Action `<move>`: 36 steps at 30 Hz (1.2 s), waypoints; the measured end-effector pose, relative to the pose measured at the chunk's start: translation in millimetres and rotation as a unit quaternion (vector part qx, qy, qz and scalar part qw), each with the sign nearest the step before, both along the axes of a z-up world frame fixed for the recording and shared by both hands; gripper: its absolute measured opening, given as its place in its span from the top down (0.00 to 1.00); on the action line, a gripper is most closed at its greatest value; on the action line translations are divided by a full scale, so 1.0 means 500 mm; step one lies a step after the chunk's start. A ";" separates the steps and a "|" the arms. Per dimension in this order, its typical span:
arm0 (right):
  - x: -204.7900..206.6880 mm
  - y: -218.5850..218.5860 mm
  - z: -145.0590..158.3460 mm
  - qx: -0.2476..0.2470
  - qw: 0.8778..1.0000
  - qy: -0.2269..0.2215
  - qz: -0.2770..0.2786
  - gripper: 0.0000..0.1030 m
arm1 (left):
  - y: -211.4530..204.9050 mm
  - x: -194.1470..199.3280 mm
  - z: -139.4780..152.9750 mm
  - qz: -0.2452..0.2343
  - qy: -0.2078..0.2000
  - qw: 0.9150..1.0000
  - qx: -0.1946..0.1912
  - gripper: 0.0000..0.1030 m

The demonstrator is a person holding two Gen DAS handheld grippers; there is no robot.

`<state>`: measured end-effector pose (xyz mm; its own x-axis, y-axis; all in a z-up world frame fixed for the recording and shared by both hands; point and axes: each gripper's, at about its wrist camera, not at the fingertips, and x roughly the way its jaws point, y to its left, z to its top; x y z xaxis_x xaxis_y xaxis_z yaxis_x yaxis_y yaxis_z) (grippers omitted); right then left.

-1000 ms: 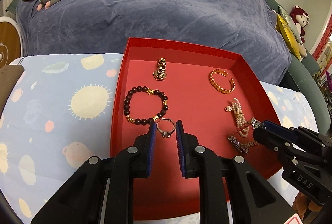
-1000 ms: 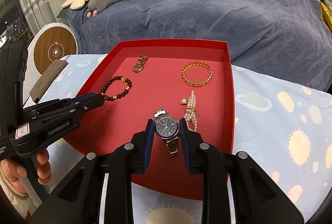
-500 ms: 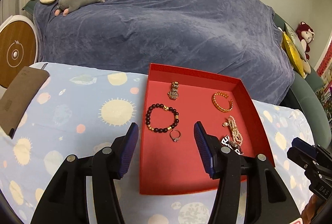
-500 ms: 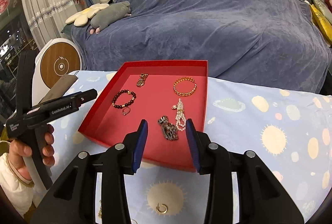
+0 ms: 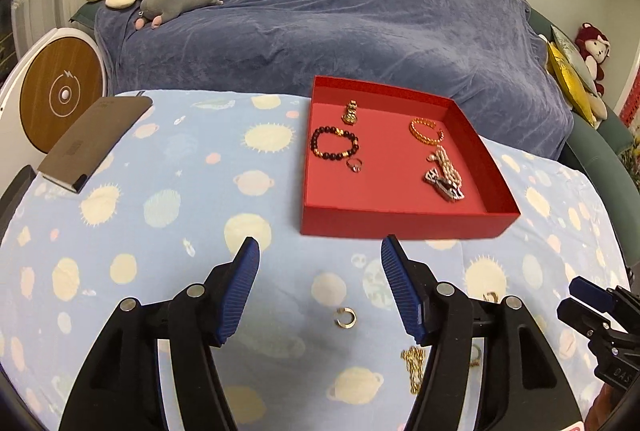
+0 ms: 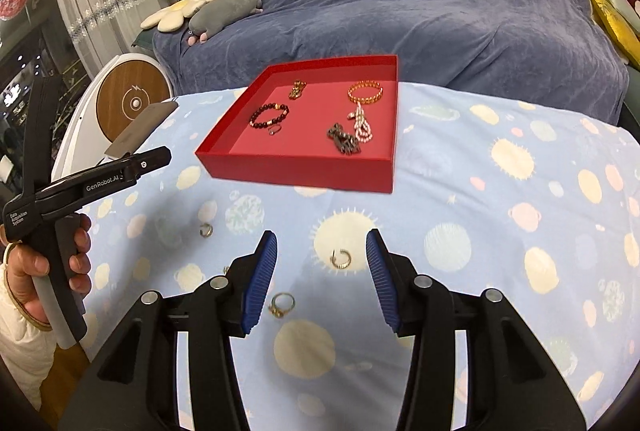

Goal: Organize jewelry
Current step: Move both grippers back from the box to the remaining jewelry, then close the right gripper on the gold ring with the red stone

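A red tray (image 5: 404,221) (image 6: 296,173) on the patterned cloth holds a dark bead bracelet (image 5: 334,143), a ring (image 5: 355,164), a gold bangle (image 5: 426,130), a pearl piece (image 5: 445,161), a silver watch (image 5: 444,187) and a small gold piece (image 5: 350,113). Loose on the cloth in front lie a gold open ring (image 5: 345,318) (image 6: 341,258), a gold chain (image 5: 414,365), another ring (image 6: 282,304) and a small ring (image 6: 206,230). My left gripper (image 5: 320,251) is open and empty, in front of the tray. My right gripper (image 6: 321,243) is open and empty around the gold open ring.
A brown card-like pad (image 5: 94,141) lies at the cloth's far left. A round wooden-faced device (image 5: 60,97) stands beyond the left edge. A blue-covered sofa (image 5: 340,23) with plush toys is behind. The left gripper's body (image 6: 92,183) shows at the right wrist view's left.
Both grippers opened, leaving the ring and the watch in the tray, and pulled back and up from the tray to over the cloth in front of it.
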<state>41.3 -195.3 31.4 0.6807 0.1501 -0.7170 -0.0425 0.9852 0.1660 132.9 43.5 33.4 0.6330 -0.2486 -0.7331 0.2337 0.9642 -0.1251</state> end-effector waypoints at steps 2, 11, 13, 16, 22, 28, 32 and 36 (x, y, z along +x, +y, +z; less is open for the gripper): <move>-0.017 0.006 -0.019 0.000 1.000 0.010 0.004 0.57 | -0.002 -0.021 -0.021 -0.017 0.019 1.000 -0.010 0.38; -0.034 0.047 -0.081 -0.009 0.998 0.044 0.033 0.57 | -0.036 -0.095 -0.099 -0.057 0.058 0.997 0.008 0.38; -0.033 0.055 -0.093 -0.011 0.998 0.049 0.037 0.57 | -0.038 -0.102 -0.105 -0.060 0.052 0.997 0.025 0.38; -0.027 0.069 -0.110 -0.009 0.997 0.060 0.043 0.60 | -0.028 -0.100 -0.110 -0.057 0.054 0.996 0.029 0.38; -0.015 0.101 -0.133 -0.003 0.996 0.074 0.054 0.66 | -0.001 -0.094 -0.116 -0.050 0.062 0.996 0.026 0.38; 0.000 0.116 -0.144 -0.006 0.996 0.076 0.049 0.67 | 0.004 -0.093 -0.121 -0.050 0.071 0.996 0.024 0.38; 0.013 0.116 -0.144 -0.006 0.996 0.073 0.043 0.68 | -0.002 -0.102 -0.116 -0.060 0.068 0.996 0.022 0.38; 0.025 0.121 -0.150 -0.010 0.997 0.071 0.039 0.75 | -0.009 -0.108 -0.117 -0.069 0.072 0.995 0.020 0.38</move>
